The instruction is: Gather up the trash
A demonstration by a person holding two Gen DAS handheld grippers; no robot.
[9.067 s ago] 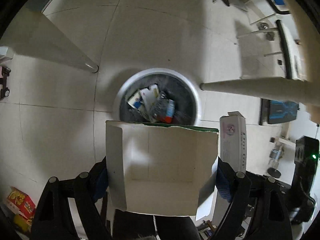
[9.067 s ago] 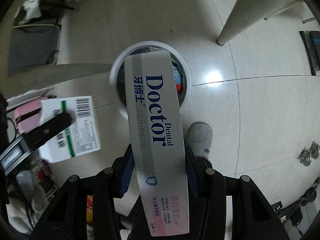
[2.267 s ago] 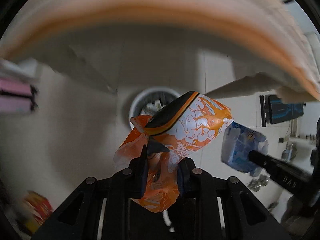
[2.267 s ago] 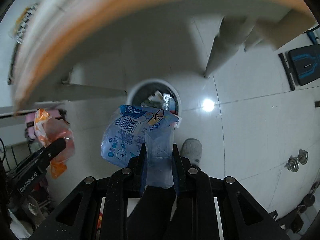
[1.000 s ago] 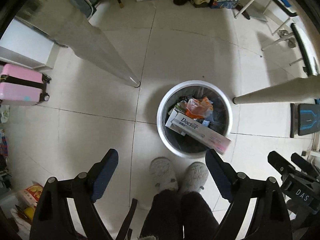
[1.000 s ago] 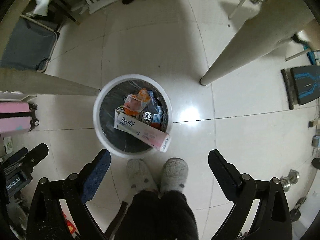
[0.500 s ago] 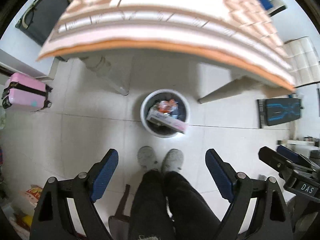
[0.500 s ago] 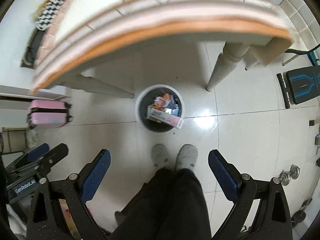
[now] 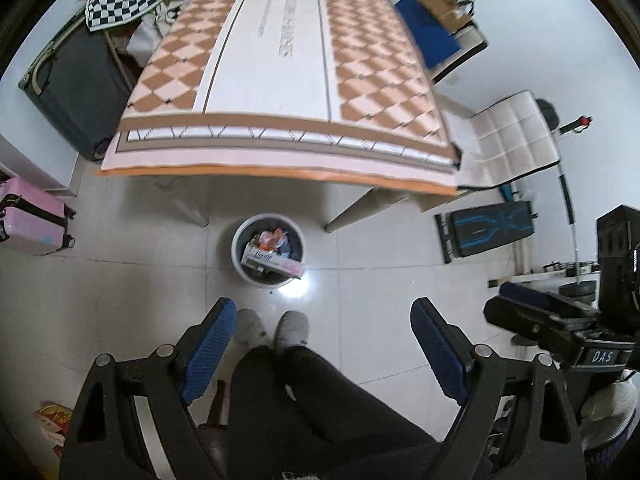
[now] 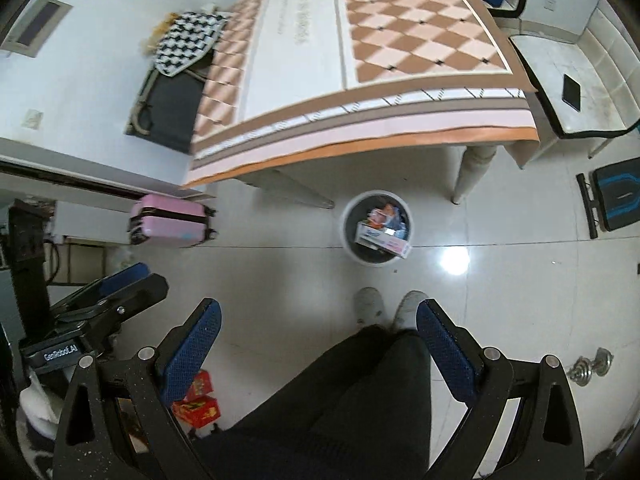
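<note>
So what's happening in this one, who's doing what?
A person stands on the tiled floor with a two-finger gripper in each hand. The left gripper and right gripper are both open and empty. The trash bin, on the floor by the table, holds a toothpaste box and an orange wrapper. No trash shows on the tabletop.

Checkered tablecloth (image 9: 280, 80) covers the table, white chair (image 9: 508, 136) just beside its right end. Pink suitcase (image 10: 170, 220) on the floor left; dumbbell (image 10: 592, 368) at right.
</note>
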